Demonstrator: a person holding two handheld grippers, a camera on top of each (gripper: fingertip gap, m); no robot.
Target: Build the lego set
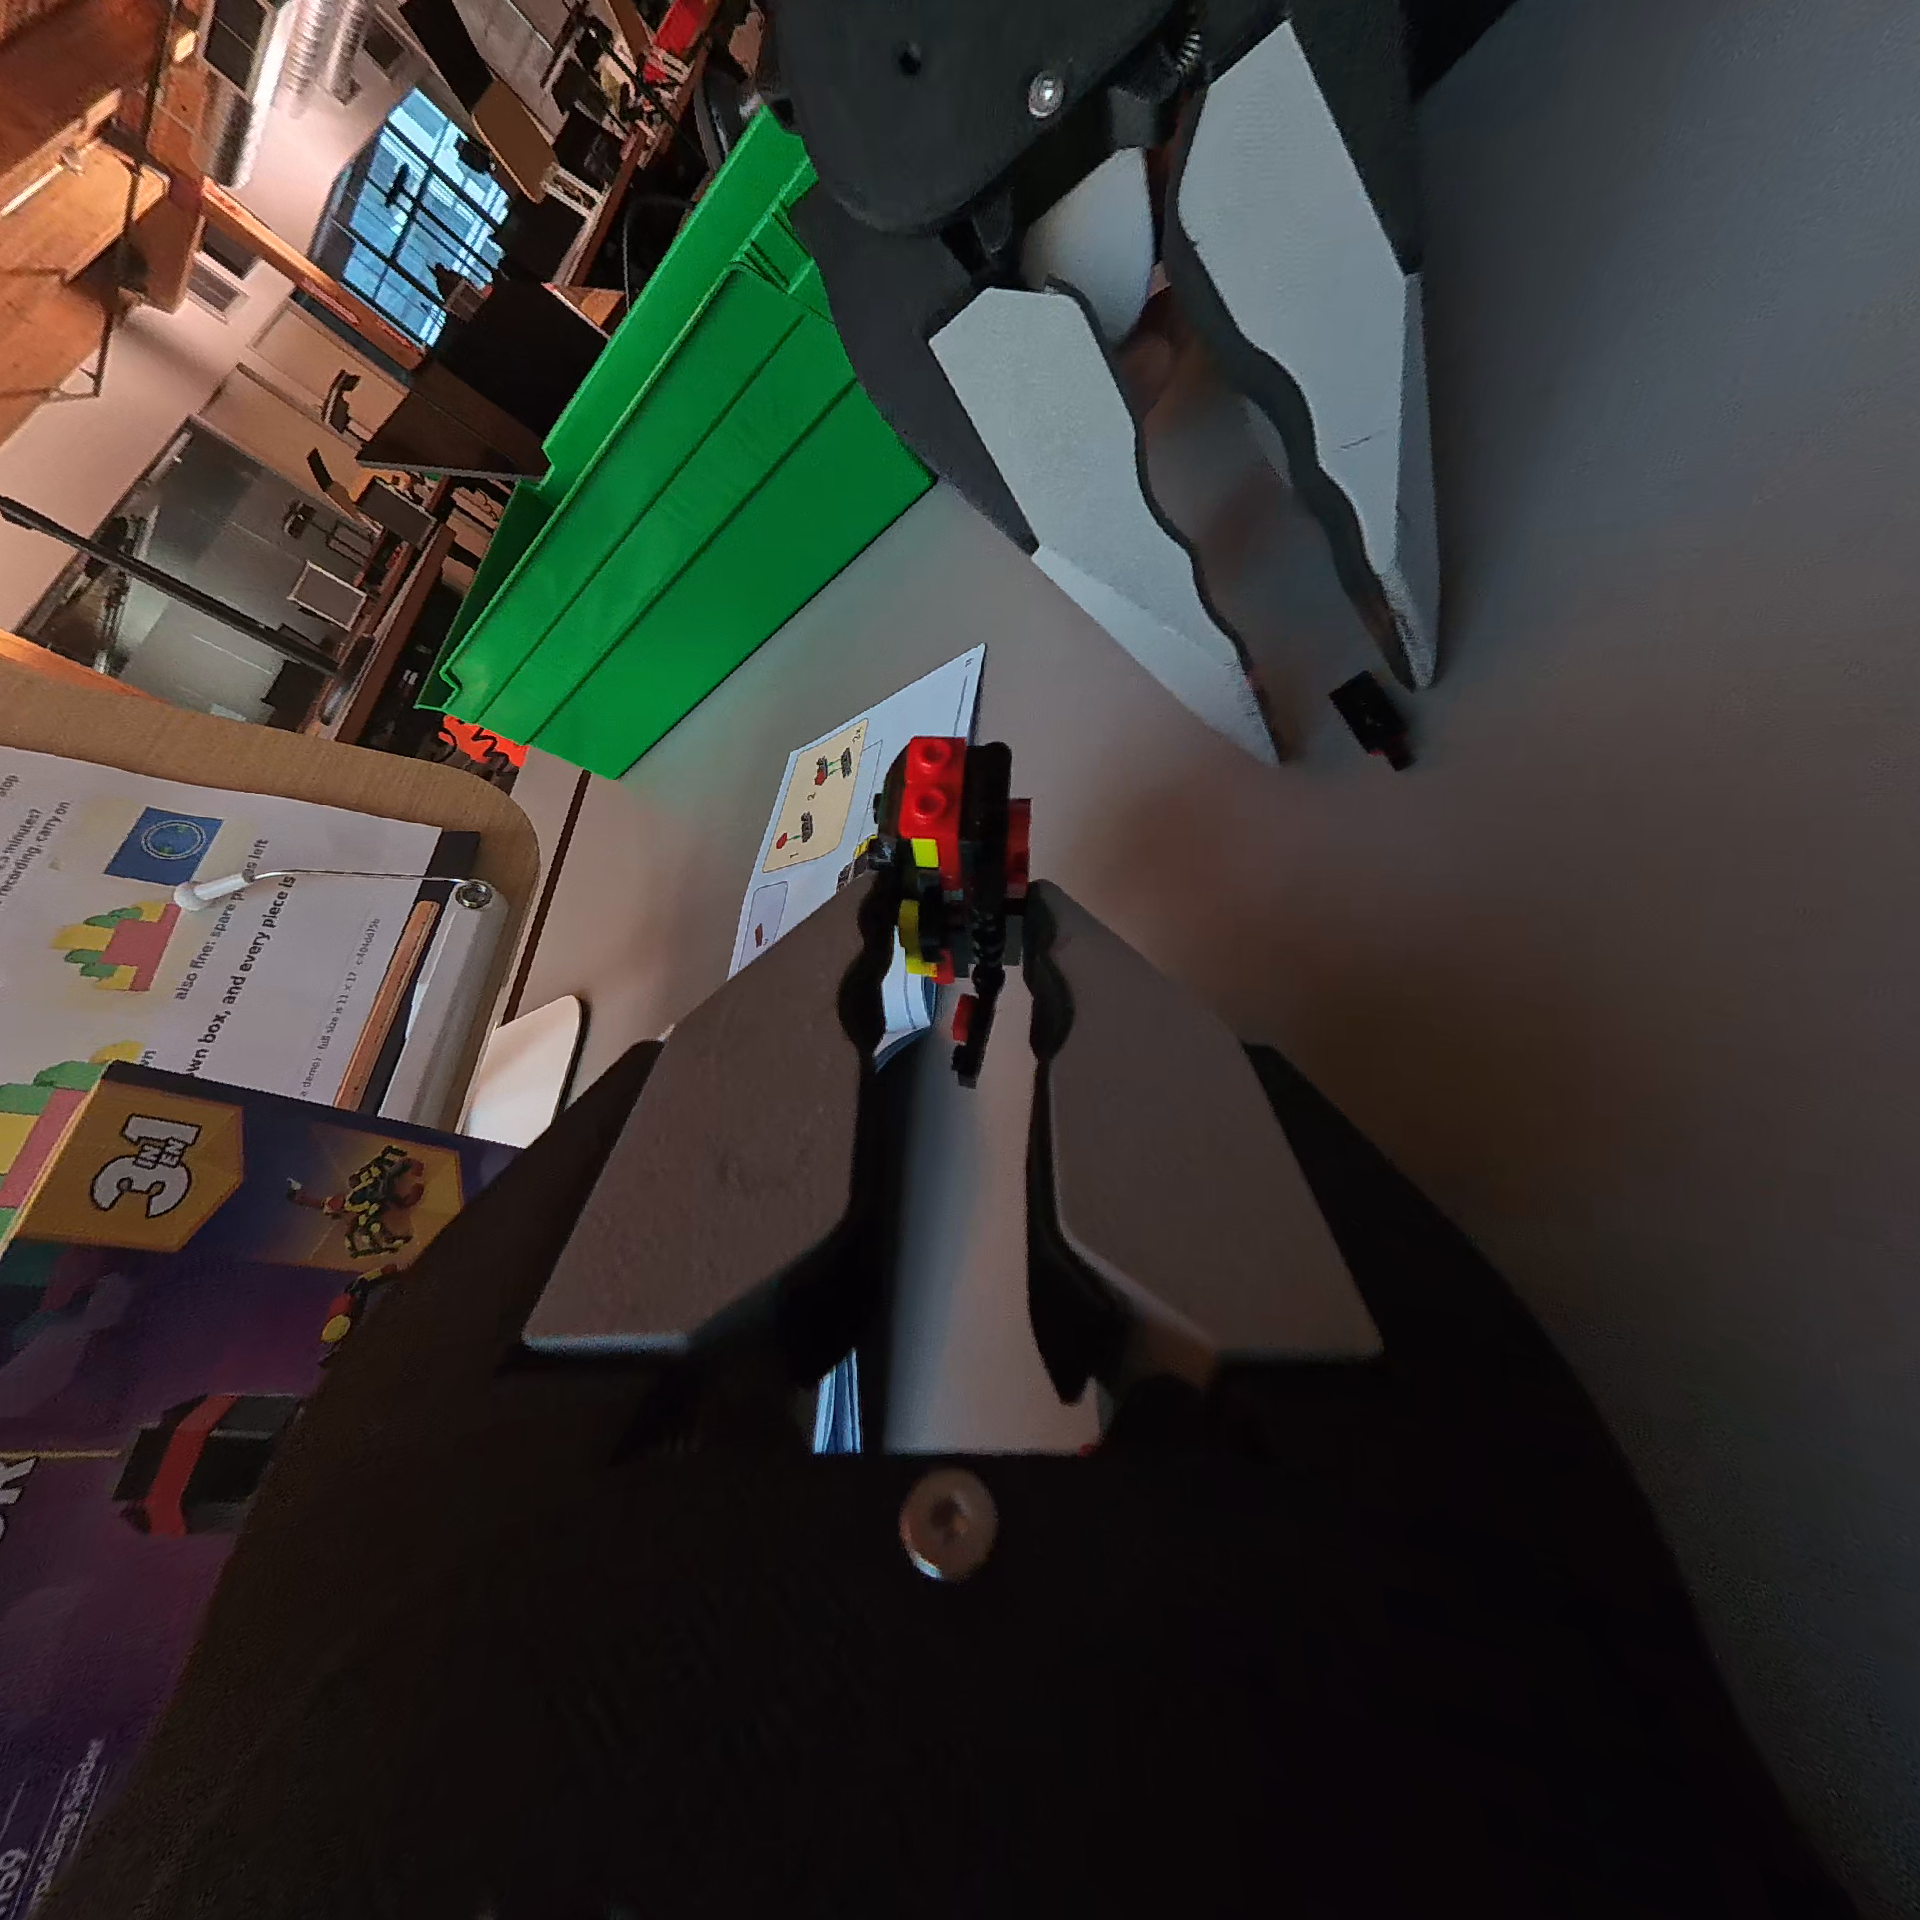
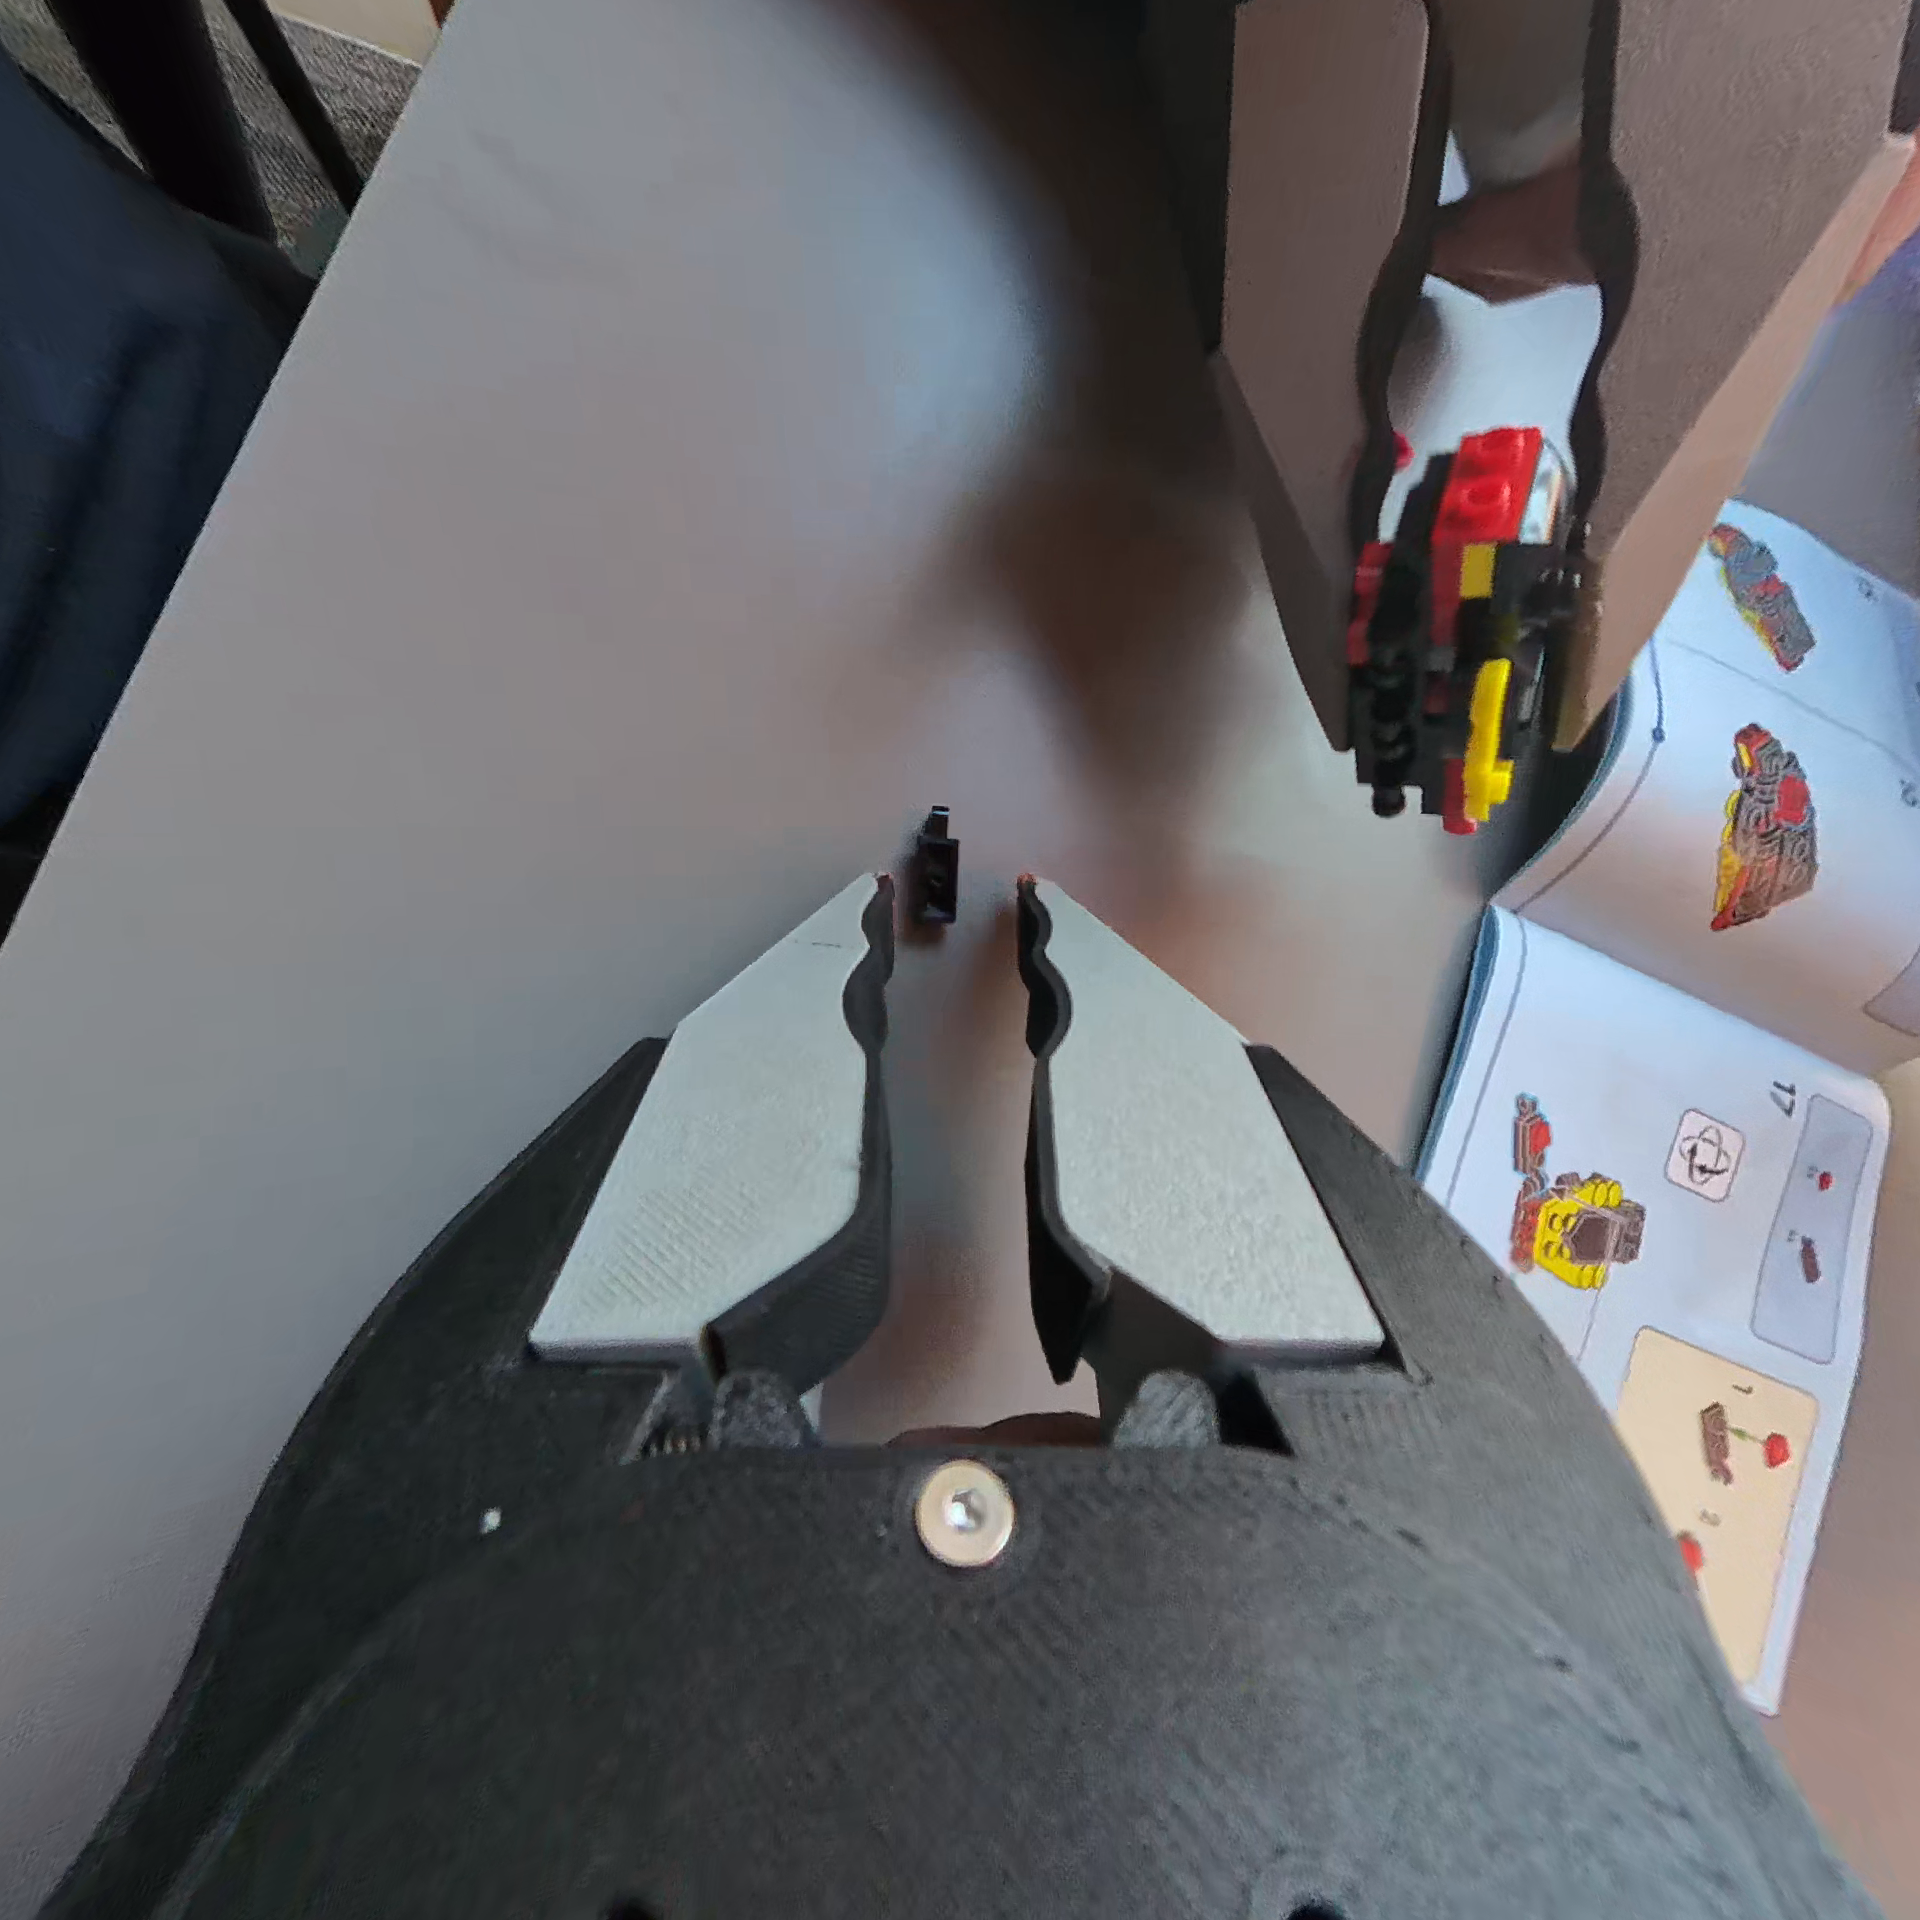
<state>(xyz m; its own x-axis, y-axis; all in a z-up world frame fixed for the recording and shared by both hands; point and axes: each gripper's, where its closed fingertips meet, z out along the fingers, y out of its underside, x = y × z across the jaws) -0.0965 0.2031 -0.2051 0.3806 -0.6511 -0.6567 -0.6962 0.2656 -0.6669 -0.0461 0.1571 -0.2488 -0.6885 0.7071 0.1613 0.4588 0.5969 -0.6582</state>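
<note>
A partly built red, black and yellow model (image 2: 1444, 634) is held clamped in the left gripper (image 1: 951, 914), while a small black piece (image 2: 935, 878), still unattached on the bench (image 2: 582, 520), is framed by the narrowly parted right gripper (image 2: 951, 883).

grey table top (image 1: 1662, 935) fills foreground. green plastic bins (image 1: 686, 520) stacked at its far edge. beyond, workshop room: big gridded window (image 1: 426, 223) with blue daylight, wooden beams (image 1: 94, 260), pale wall, desks and cluttered shelves. in right wrist view, dark carpet floor (image 2: 312, 62) past table edge.
</note>
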